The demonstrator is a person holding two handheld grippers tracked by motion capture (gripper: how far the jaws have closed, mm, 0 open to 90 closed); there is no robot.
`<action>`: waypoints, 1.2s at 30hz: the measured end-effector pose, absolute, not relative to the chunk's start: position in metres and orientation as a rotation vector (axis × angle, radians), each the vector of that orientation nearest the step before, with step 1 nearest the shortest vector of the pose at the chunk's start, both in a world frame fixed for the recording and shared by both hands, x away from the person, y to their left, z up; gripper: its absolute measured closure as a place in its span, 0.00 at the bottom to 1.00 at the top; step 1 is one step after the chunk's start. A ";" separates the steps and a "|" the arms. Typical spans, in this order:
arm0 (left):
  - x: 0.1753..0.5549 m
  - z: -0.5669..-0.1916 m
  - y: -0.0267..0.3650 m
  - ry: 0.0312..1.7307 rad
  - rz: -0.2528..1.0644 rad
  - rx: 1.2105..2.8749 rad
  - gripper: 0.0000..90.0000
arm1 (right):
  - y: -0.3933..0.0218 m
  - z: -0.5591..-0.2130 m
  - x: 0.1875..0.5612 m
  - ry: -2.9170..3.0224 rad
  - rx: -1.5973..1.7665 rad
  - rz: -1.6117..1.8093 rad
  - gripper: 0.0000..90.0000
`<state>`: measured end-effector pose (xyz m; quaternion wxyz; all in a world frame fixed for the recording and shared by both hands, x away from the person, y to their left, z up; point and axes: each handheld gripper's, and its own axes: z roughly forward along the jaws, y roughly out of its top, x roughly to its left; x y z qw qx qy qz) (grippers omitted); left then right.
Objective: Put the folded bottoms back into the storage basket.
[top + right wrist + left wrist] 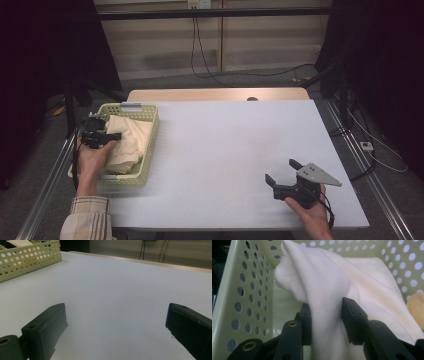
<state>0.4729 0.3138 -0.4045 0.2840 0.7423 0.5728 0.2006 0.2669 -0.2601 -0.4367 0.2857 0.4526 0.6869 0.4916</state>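
A cream cloth (pixel 127 140) lies bunched in a pale yellow perforated basket (pixel 150 145) at the table's left edge. My left gripper (pixel 116 136) reaches into the basket from its left side. In the left gripper view a fold of the cream cloth (pixel 329 287) runs up between the two black pads (pixel 349 317), which touch it on both sides. My right gripper (pixel 280 170) rests low over the white table near the front right, its jaws wide apart with nothing between them; the right gripper view shows bare table between its fingertips (pixel 116 322).
A yellow-orange cloth (pixel 415 307) peeks out at the basket's (pixel 249 290) right side, beside the cream one. The white table top (pixel 235 145) stretches between the basket and my right hand. The basket's corner (pixel 30 257) shows far left in the right gripper view.
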 end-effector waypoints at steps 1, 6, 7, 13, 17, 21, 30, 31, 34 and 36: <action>0.473 -0.404 0.315 1.542 0.535 1.999 0.70 | -0.260 -0.437 0.267 1.835 1.212 1.314 0.04; 0.474 -0.406 0.318 1.563 0.519 1.986 0.69 | -0.260 -0.437 0.267 1.833 1.209 1.315 0.04; 0.475 -0.406 0.318 1.566 0.520 1.989 0.68 | -0.260 -0.437 0.267 1.834 1.211 1.313 0.04; 0.475 -0.406 0.319 1.596 0.556 1.979 0.62 | -0.260 -0.437 0.267 1.836 1.212 1.315 0.04; 0.475 -0.406 0.317 1.591 0.545 1.991 0.57 | -0.261 -0.437 0.267 1.831 1.211 1.315 0.04; 0.476 -0.406 0.316 1.580 0.545 2.016 0.52 | -0.260 -0.437 0.267 1.833 1.211 1.316 0.04; 0.478 -0.406 0.313 1.583 0.528 2.039 0.32 | -0.260 -0.437 0.267 1.832 1.208 1.315 0.04; 0.478 -0.406 0.313 1.579 0.533 2.036 0.31 | -0.260 -0.437 0.267 1.832 1.209 1.315 0.04; 0.479 -0.405 0.314 1.583 0.520 2.035 0.21 | -0.260 -0.437 0.267 1.832 1.209 1.316 0.04; 0.479 -0.404 0.314 1.573 0.517 2.027 0.18 | -0.260 -0.437 0.267 1.833 1.208 1.315 0.04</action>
